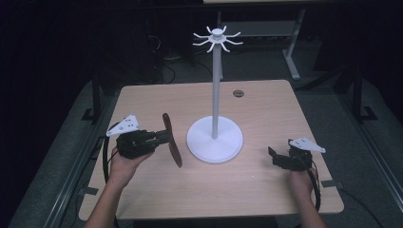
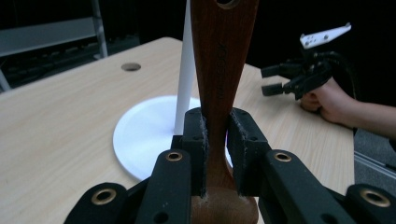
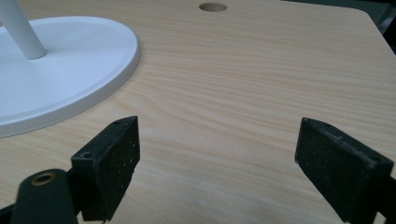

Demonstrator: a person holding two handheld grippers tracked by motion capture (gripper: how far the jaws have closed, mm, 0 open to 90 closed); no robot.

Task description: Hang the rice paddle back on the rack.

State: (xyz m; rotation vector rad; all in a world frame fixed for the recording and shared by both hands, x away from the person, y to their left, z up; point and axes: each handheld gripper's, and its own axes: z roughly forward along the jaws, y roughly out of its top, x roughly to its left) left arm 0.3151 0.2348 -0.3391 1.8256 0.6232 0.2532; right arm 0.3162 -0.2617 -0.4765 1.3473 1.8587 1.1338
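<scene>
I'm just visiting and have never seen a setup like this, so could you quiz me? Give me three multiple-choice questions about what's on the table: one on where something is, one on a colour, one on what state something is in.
1. Where does the white stand sit?
A. Near the middle of the table
B. At the table's far left corner
C. On the floor

2. What colour is the wooden utensil?
A. White
B. Dark brown
C. Green

3. How do the right gripper's jaws stand?
A. Shut on the stand's pole
B. Shut on a cloth
C. Wide open, nothing between them

Answers: 1 A, its round base rests between the two hands in the high view. 2 B, the left gripper clamps a brown handle. 3 C, bare tabletop shows between its pads.
</scene>
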